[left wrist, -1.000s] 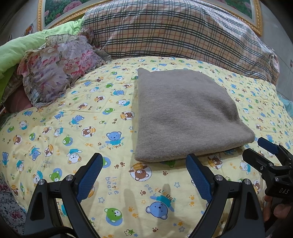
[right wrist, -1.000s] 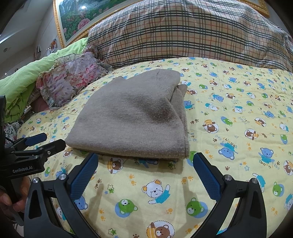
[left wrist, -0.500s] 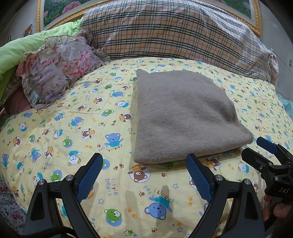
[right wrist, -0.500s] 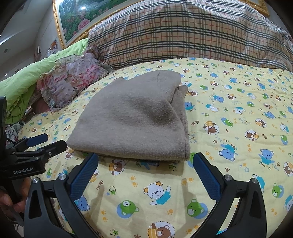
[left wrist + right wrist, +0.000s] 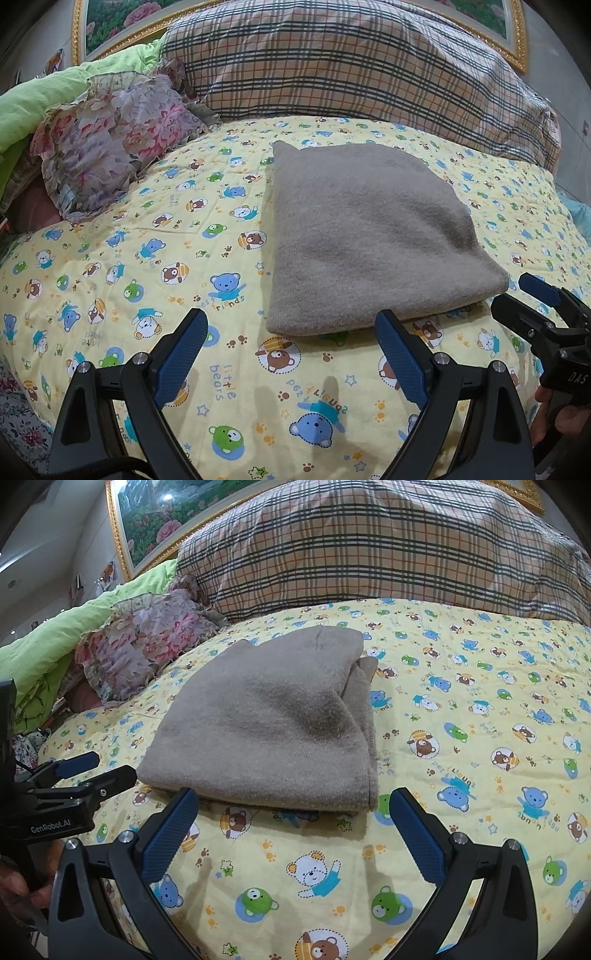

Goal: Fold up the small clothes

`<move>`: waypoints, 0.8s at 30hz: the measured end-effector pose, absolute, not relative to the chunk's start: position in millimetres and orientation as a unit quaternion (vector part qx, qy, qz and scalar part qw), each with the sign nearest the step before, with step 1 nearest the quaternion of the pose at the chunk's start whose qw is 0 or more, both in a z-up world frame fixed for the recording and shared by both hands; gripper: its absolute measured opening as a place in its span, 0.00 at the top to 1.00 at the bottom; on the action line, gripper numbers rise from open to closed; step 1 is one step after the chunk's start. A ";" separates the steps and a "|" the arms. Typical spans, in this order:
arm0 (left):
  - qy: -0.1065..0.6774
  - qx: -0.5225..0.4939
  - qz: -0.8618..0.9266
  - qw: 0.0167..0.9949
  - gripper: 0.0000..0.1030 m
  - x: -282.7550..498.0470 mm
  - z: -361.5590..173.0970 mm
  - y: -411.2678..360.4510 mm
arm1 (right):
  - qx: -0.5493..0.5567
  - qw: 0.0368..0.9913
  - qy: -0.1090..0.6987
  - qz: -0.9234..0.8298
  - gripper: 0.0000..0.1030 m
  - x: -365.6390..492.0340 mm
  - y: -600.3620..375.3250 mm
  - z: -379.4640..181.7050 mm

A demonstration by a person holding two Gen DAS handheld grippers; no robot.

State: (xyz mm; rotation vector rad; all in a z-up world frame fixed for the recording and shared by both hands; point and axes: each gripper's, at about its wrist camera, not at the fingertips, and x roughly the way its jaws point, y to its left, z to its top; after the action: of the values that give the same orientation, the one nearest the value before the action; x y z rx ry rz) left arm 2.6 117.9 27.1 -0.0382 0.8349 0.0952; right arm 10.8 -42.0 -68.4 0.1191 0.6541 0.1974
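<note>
The left claw [image 5: 291, 338] is spread wide and holds nothing. Its two blue-padded fingers [image 5: 181, 354] hover just above the bed, near the front edge of a folded grey garment [image 5: 369, 236]. The right finger tip sits just before the garment's near edge; contact cannot be told.

The right claw [image 5: 293, 812] is likewise spread wide and empty. Its blue fingers [image 5: 417, 834] frame the near edge of the same garment [image 5: 273, 723], which lies between and just beyond the tips.

Each claw shows in the other's view: the right claw [image 5: 532, 295] enters from the right edge of the left view, close to the garment's near right corner, with part of a hand [image 5: 554, 413] gripping its handle. The left claw [image 5: 88, 770] enters from the left edge of the right view, its tips close to the garment's near left corner.

The garment is folded into a rough rectangle, several layers thick, lying flat in the middle of the bed. The bed is covered by a yellow sheet [image 5: 147, 258] printed with cartoon bears. At the far side lies a large plaid pillow [image 5: 351, 62]. To the far left sit a floral cushion [image 5: 110, 136] and a green quilt [image 5: 44, 99]. A gold-framed painting [image 5: 147, 513] hangs behind.
</note>
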 end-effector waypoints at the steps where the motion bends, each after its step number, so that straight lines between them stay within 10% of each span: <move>1: 0.406 -0.018 0.046 0.913 0.10 3.4 27.2 117.6 | 0.058 0.941 0.320 0.097 0.00 11.3 -42.2 -67.8; 24: 0.410 -0.009 0.045 0.911 0.10 10.2 28.1 117.6 | 0.070 0.936 0.330 0.104 0.00 20.1 -53.9 -66.9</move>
State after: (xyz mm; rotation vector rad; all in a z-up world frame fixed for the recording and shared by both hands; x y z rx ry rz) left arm 10.2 117.6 28.1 -0.0186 0.8452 0.0926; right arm 20.1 -53.9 -66.9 0.1425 0.6740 0.2122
